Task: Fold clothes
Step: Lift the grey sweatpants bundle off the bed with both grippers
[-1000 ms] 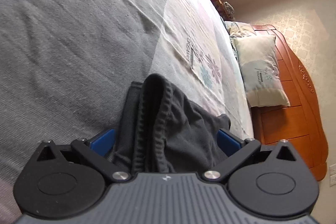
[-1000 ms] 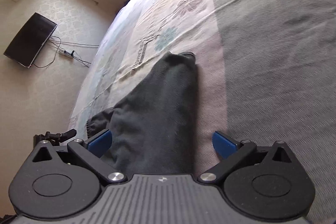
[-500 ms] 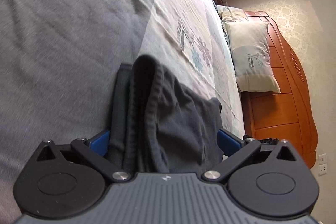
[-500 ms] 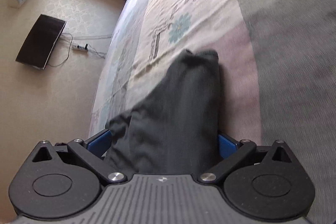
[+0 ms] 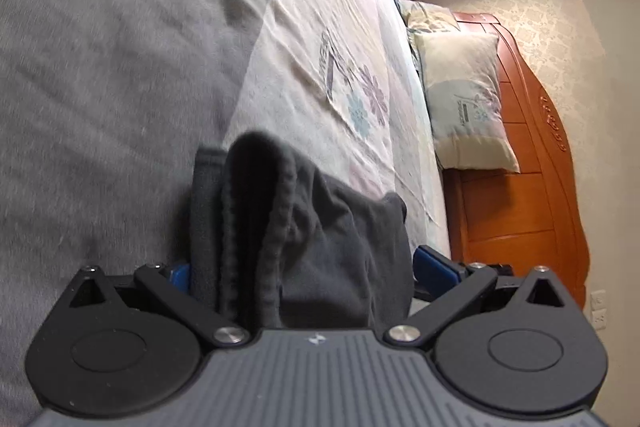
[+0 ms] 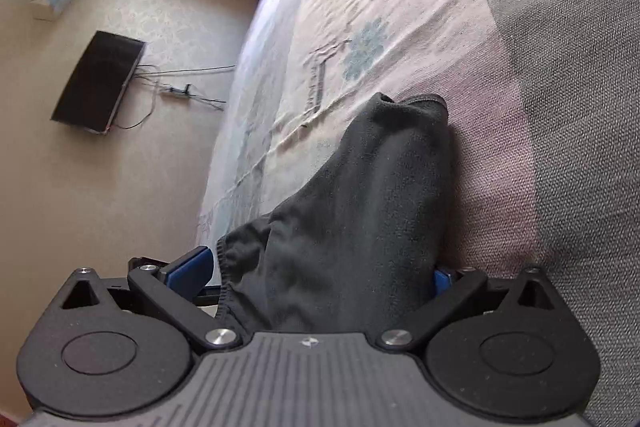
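Observation:
A dark grey garment (image 5: 320,239) with a ribbed hem lies bunched on the bed. In the left wrist view it fills the gap between the blue pads (image 5: 434,261) of my left gripper (image 5: 304,267), whose jaws stand wide apart. In the right wrist view another part of the garment (image 6: 360,227) stretches forward as a long fold between the pads (image 6: 188,269) of my right gripper (image 6: 316,275), also spread wide. The cloth covers most of the right pad there. Both sets of fingertips are largely hidden by fabric.
The bed has a grey blanket (image 5: 100,87) and a pale flowered sheet (image 5: 344,67). A pillow (image 5: 464,99) leans on the wooden headboard (image 5: 520,195). In the right wrist view the bed edge drops to a floor with a black screen (image 6: 98,81) and cables.
My right gripper has shifted toward the garment, so the cloth now reaches and covers its right pad. The left gripper's view has tilted slightly; the cloth sits the same between its pads.

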`<state>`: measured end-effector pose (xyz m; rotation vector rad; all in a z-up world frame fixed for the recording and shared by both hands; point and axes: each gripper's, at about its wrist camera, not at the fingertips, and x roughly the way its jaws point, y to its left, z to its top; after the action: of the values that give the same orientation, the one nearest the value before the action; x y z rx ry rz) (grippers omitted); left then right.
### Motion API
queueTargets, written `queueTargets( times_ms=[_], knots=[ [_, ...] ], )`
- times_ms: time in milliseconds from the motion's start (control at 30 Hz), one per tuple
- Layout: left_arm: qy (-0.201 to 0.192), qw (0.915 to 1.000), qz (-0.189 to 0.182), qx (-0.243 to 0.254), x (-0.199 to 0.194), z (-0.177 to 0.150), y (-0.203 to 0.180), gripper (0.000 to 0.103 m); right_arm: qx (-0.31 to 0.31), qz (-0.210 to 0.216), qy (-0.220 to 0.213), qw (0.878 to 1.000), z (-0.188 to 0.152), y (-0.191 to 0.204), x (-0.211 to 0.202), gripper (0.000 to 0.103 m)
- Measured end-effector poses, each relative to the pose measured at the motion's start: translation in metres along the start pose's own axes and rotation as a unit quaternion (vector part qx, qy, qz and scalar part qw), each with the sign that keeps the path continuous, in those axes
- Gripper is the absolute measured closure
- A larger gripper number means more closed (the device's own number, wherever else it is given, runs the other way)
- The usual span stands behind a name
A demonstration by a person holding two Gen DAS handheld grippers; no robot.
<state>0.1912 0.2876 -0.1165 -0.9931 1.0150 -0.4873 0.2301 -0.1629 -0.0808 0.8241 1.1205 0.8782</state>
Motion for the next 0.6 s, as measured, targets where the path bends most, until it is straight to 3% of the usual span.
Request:
queueTargets(
  times_ms=[133,400,600],
  knots=[
    [0.015,0.9999,0.002,-0.002,-0.011,-0.007,0.004,0.001,-0.005,0.012,-0.005,1.0,-0.001,-0.003,-0.005,0.0],
    [0.035,0.9993,0.002,0.009,0.007,0.005,-0.003,0.001,0.011,-0.013,0.001,1.0,0.009,0.004,0.007,0.0],
    [0.053,0.9984,-0.01,0.014,-0.001,-0.014,-0.002,0.001,0.012,0.005,0.022,1.0,-0.018,0.0,-0.01,0.0]
  ],
)
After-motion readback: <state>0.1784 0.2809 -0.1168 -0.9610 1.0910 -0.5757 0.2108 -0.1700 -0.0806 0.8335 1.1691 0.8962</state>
